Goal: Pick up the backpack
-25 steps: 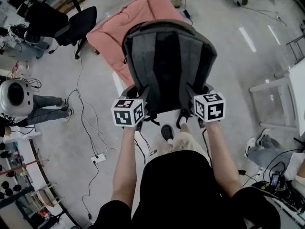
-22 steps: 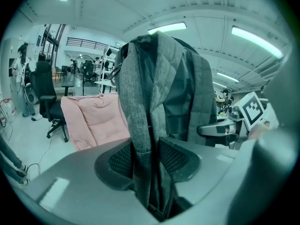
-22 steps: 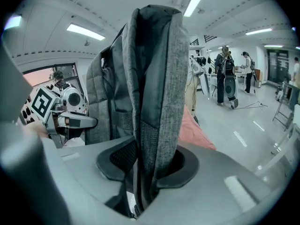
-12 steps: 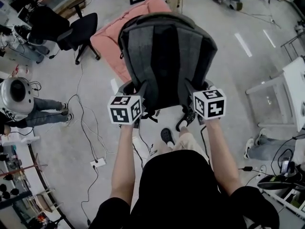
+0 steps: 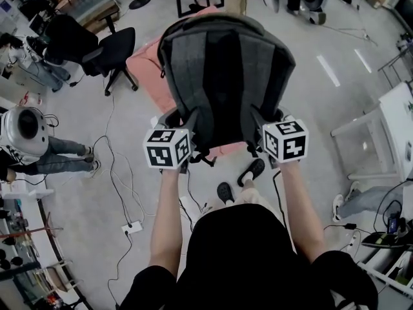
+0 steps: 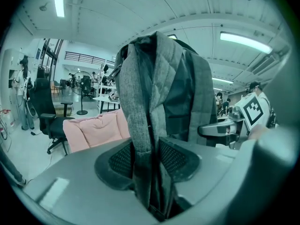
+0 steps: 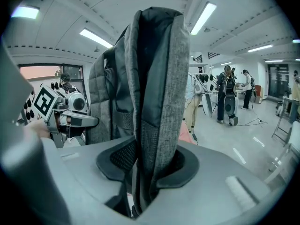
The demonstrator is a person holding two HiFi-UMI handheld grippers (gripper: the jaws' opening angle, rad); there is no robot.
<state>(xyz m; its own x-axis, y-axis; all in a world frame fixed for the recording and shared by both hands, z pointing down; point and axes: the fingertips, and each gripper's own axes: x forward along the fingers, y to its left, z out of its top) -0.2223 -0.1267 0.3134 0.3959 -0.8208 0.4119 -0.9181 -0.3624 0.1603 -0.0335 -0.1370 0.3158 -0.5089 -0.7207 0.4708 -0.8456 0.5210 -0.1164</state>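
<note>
The backpack hangs in the air just ahead of both hand-held grippers, clear of the pink cushion below it. The left hand-held gripper is clamped on one shoulder strap; the right hand-held gripper is clamped on the other strap. All the weight seems to rest on those two pinches (padded fabric, likely to compress); a strap could creep through the pads and tip the pack toward the looser side. Uneven raising would twist it between the grippers; a quick move could set it swinging. Cables cross the floor left of the left gripper; a blind step there risks a trip.
</note>
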